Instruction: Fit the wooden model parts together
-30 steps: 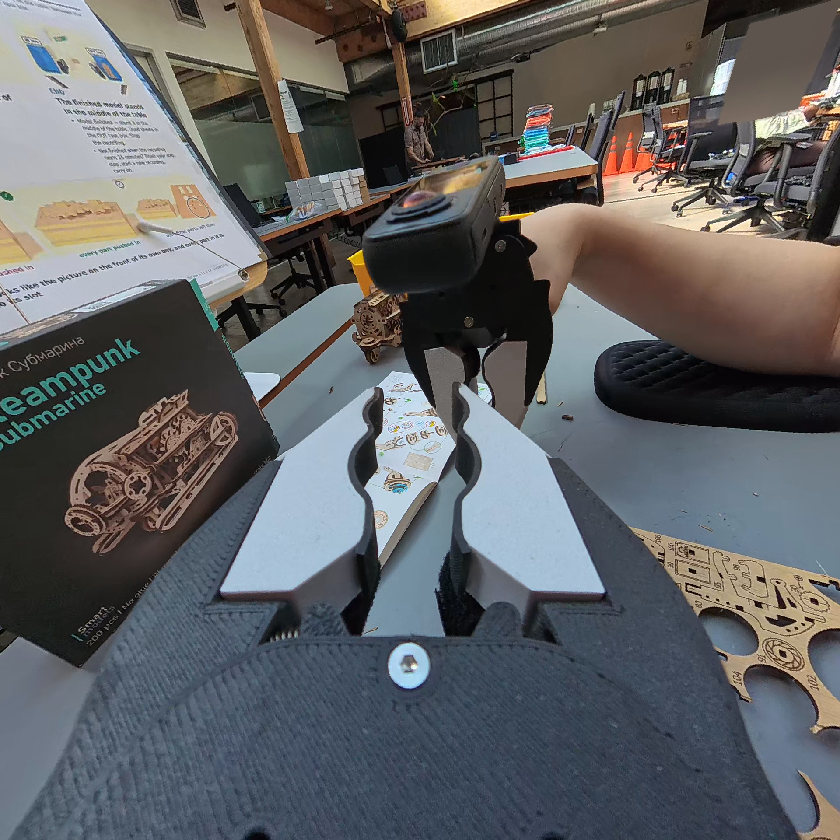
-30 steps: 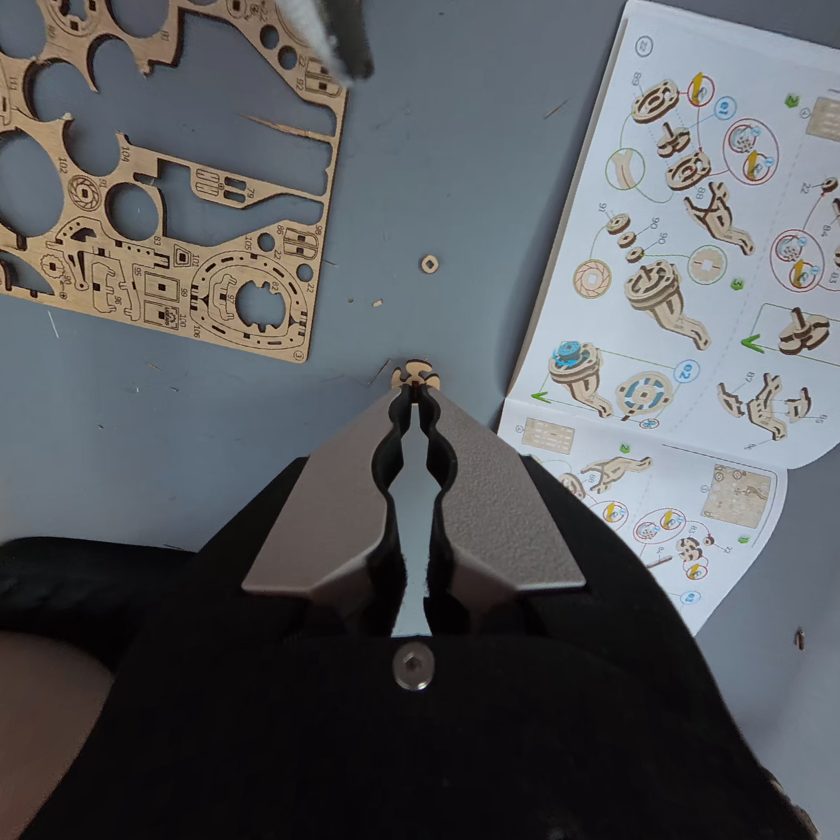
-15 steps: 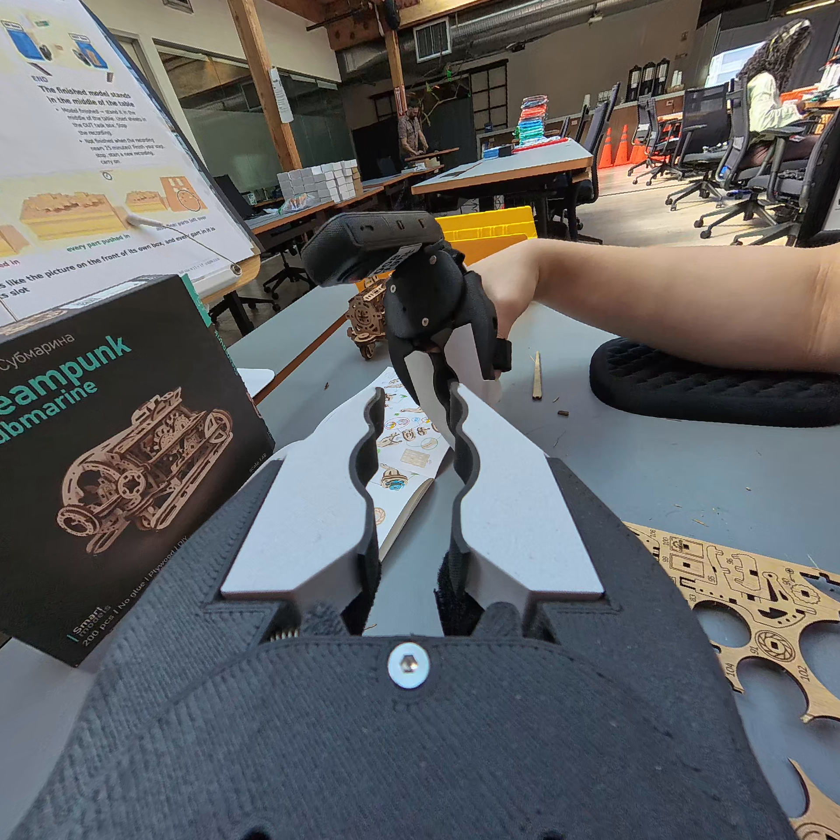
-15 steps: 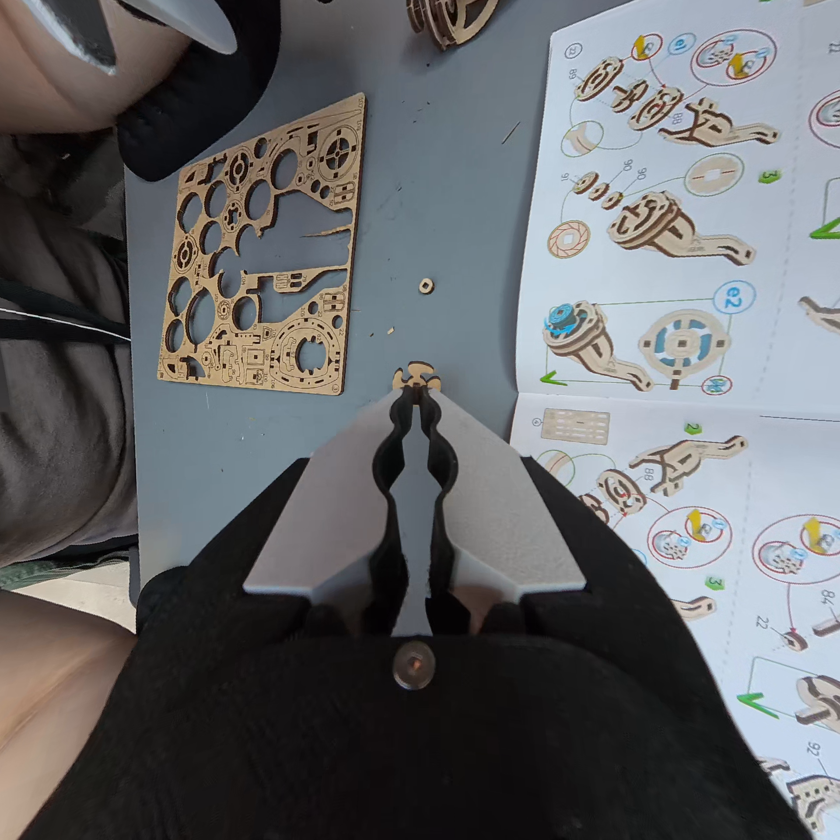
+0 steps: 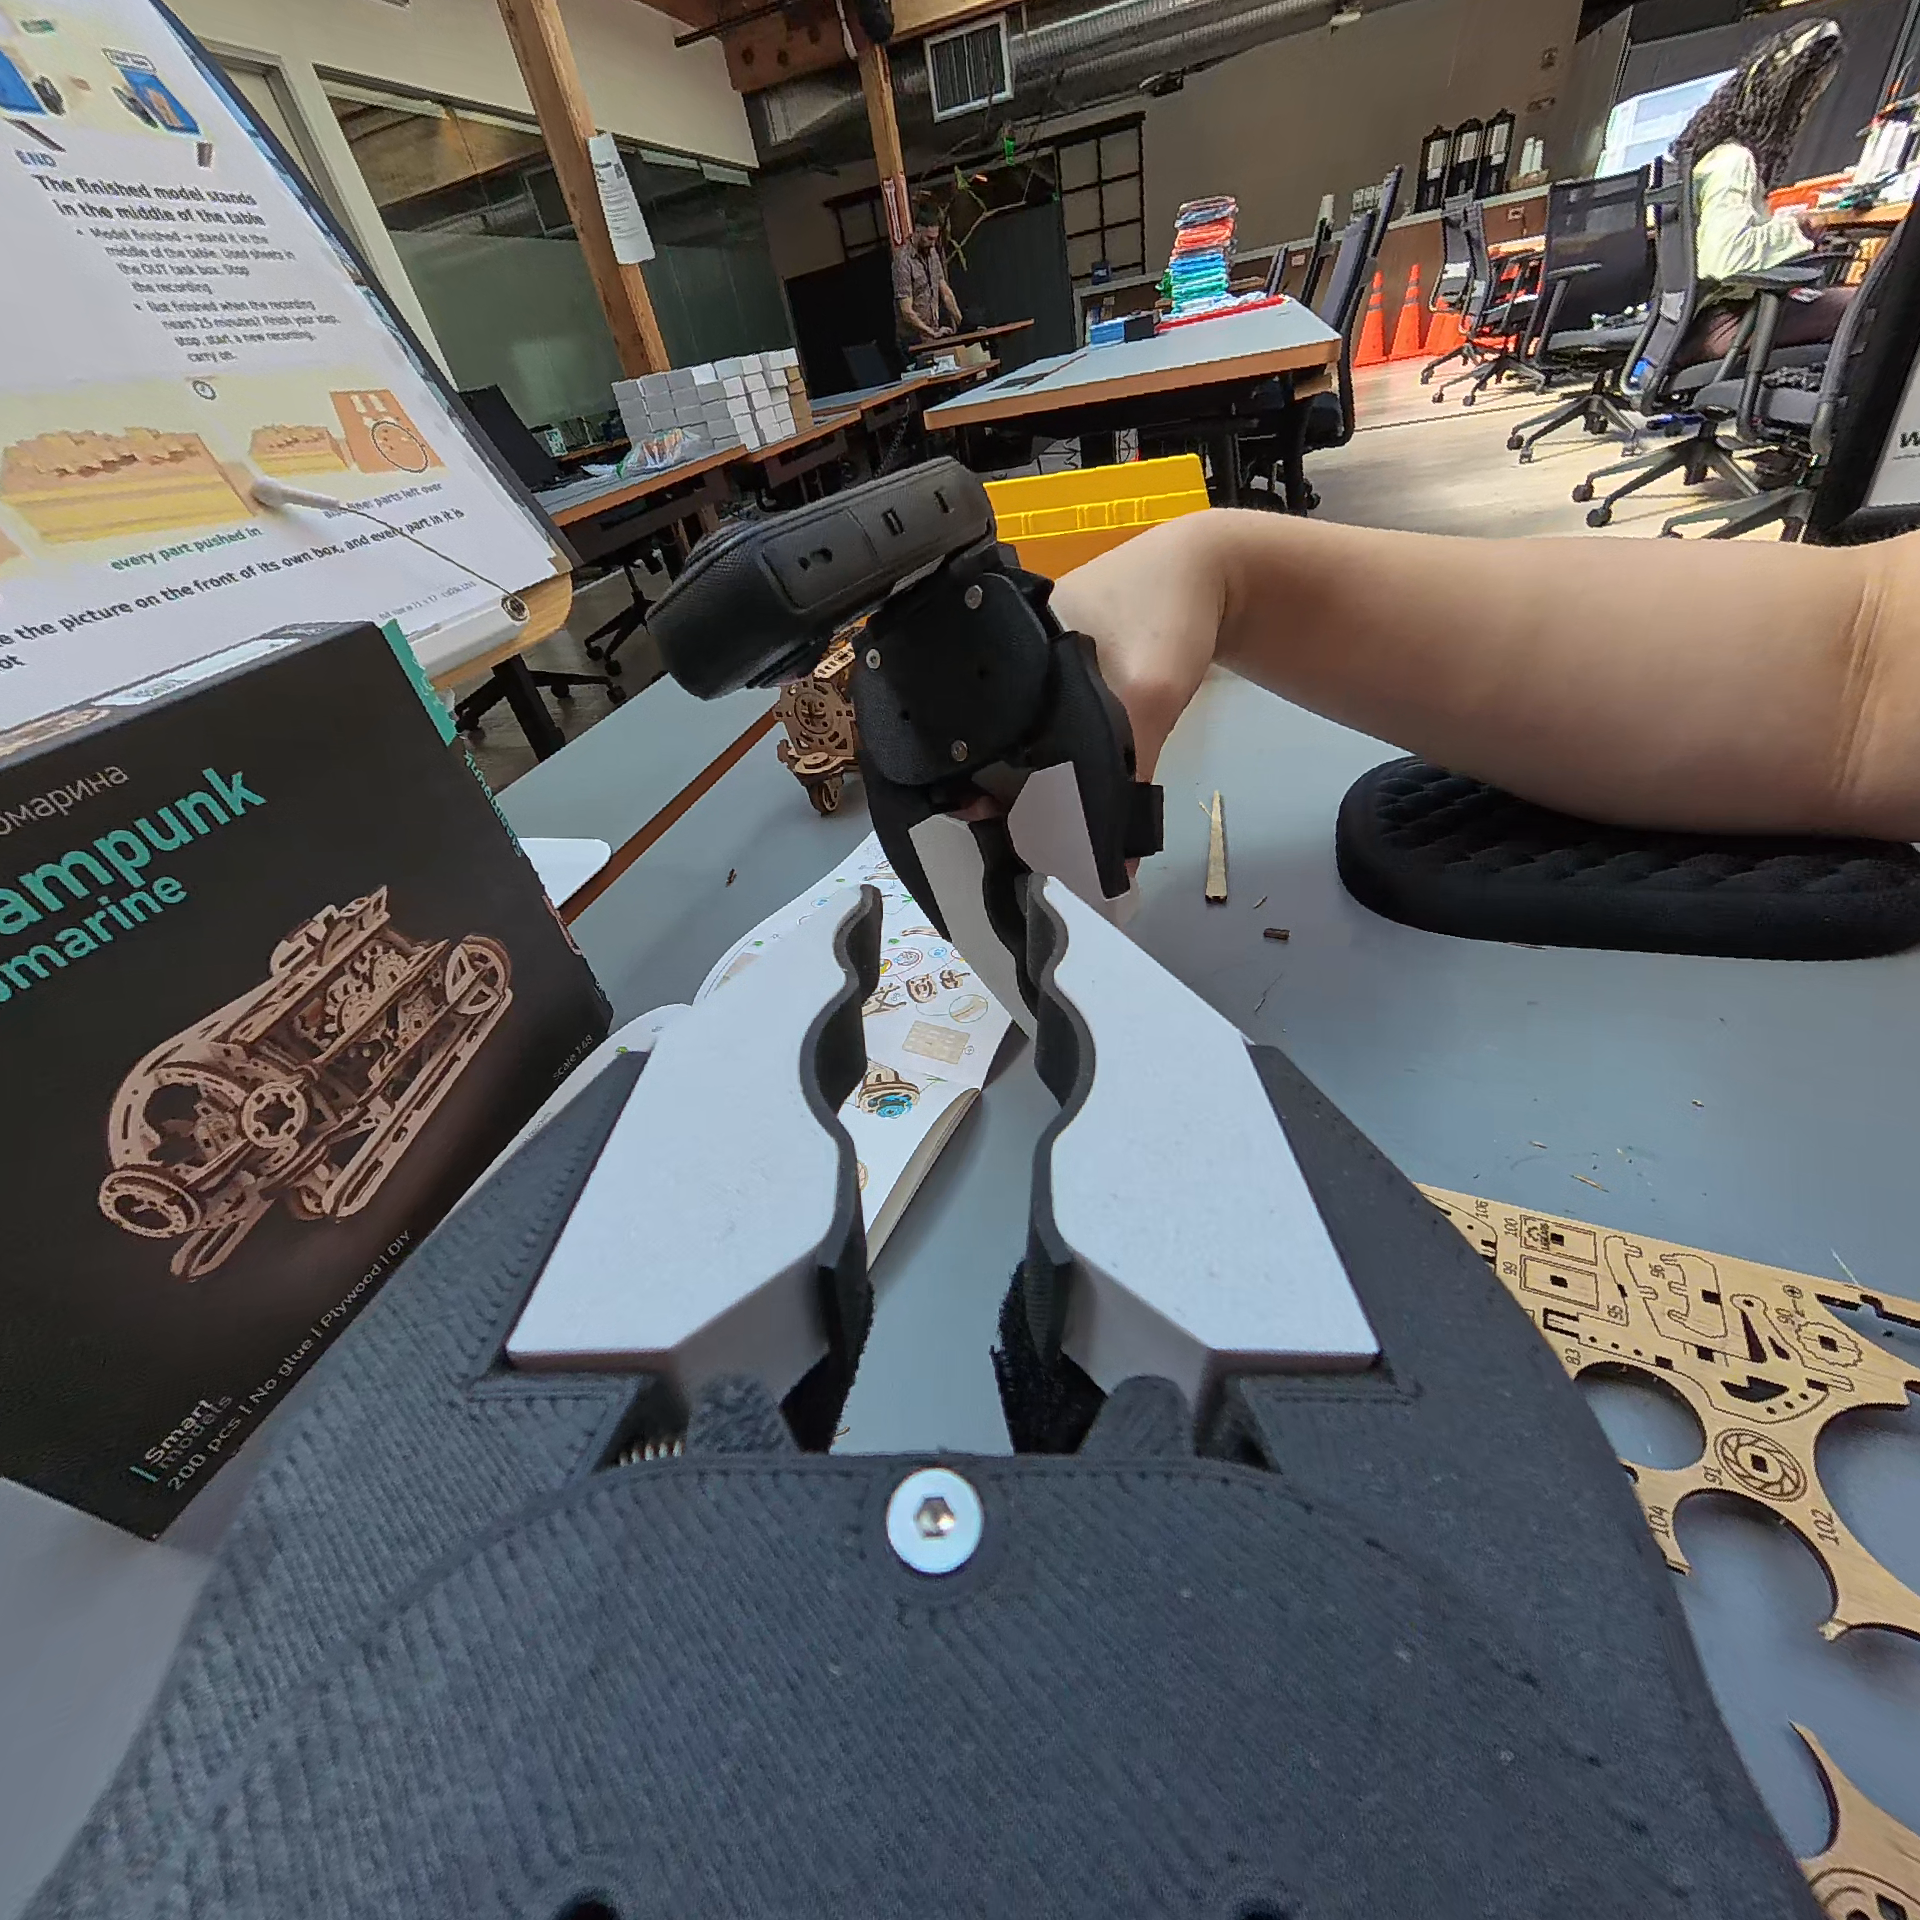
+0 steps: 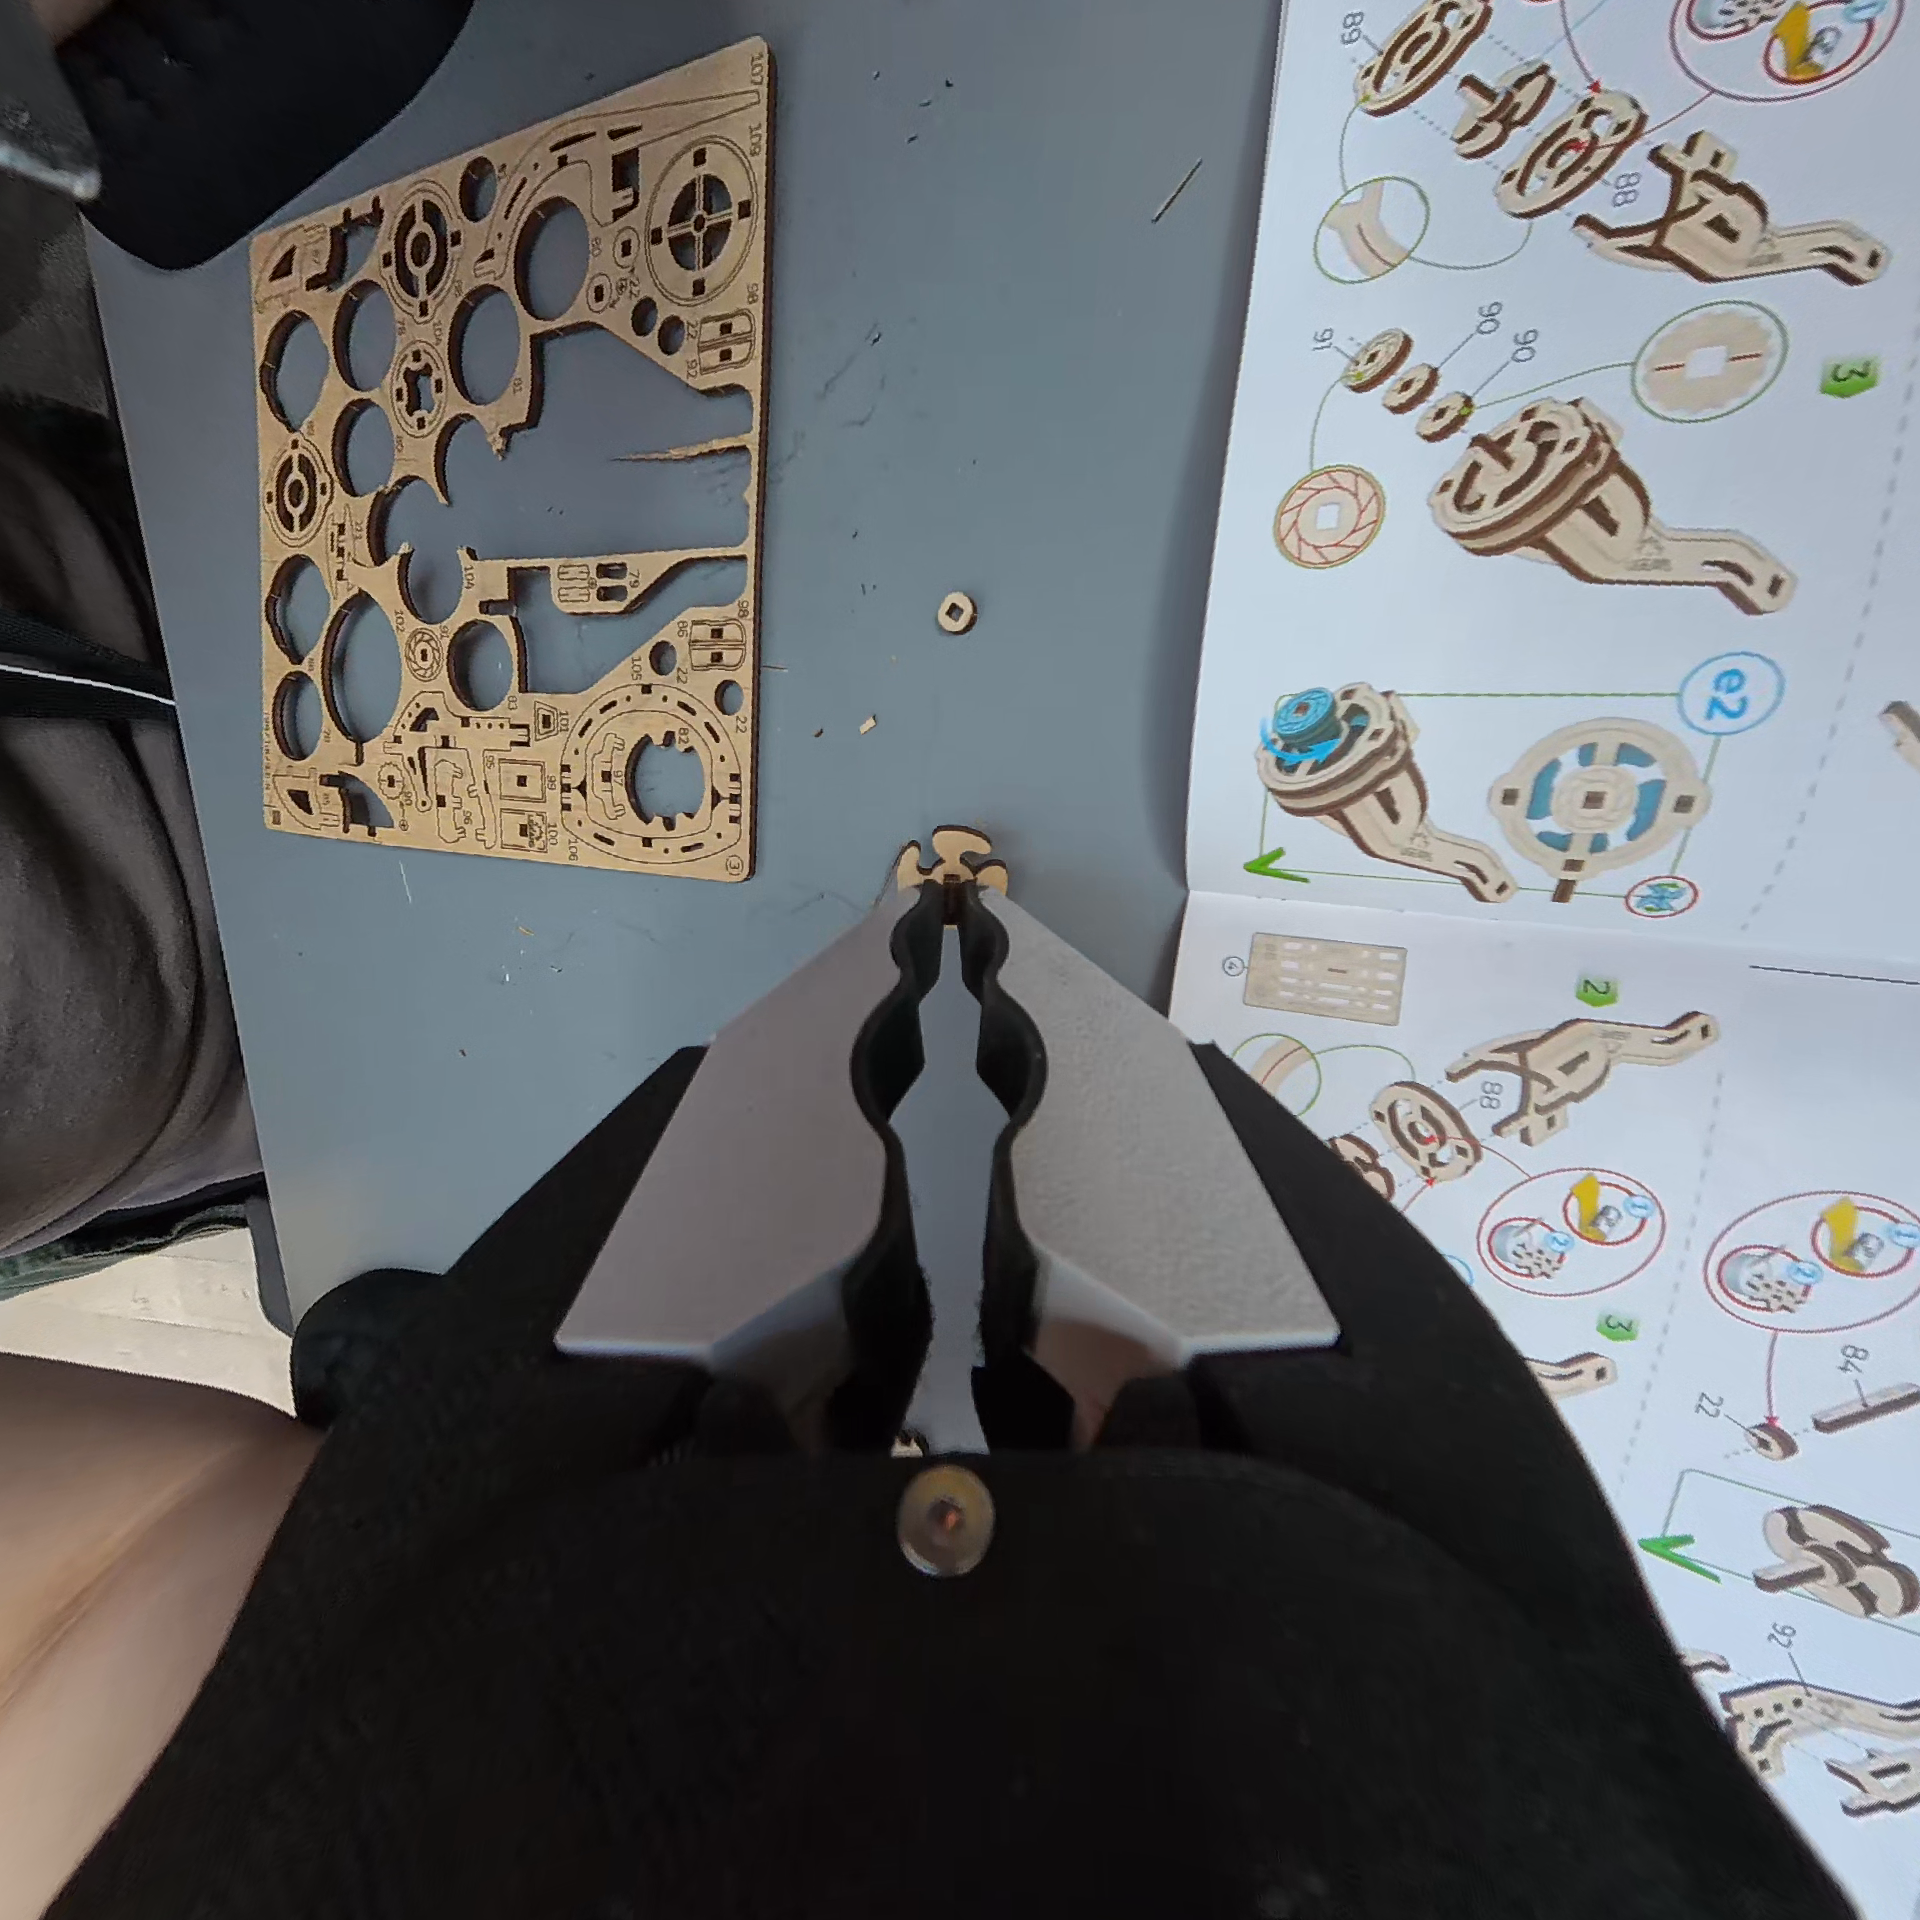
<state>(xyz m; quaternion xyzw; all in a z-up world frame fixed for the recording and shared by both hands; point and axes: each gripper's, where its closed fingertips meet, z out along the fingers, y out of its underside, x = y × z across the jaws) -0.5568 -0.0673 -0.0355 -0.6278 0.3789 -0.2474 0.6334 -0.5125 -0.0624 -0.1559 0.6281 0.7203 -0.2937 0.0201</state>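
My right gripper [image 6: 948, 900] is shut on a small round wooden part with slots [image 6: 951, 860], which sticks out past its fingertips above the grey table [image 6: 987, 364]. A tiny wooden ring with a square hole [image 6: 956, 613] lies on the table beyond it. A punched wooden parts sheet [image 6: 509, 468] lies to the left; it also shows in the left wrist view [image 5: 1714, 1382]. My left gripper [image 5: 951, 904] is open and empty, low over the table. The right gripper [image 5: 935, 727] hangs just beyond it, fingers pointing down.
An open instruction booklet [image 6: 1558, 727] lies to the right of the held part. A dark model box [image 5: 239, 1039] stands at the left. A partly built wooden model [image 5: 821, 727], a wooden stick [image 5: 1216, 847] and a black wrist pad [image 5: 1621, 862] sit farther back. Left tips to right tips: about 12 cm.
My right gripper, still shut on the round part, has lifted away from the table and tipped its fingers down. My left gripper has hardly moved.
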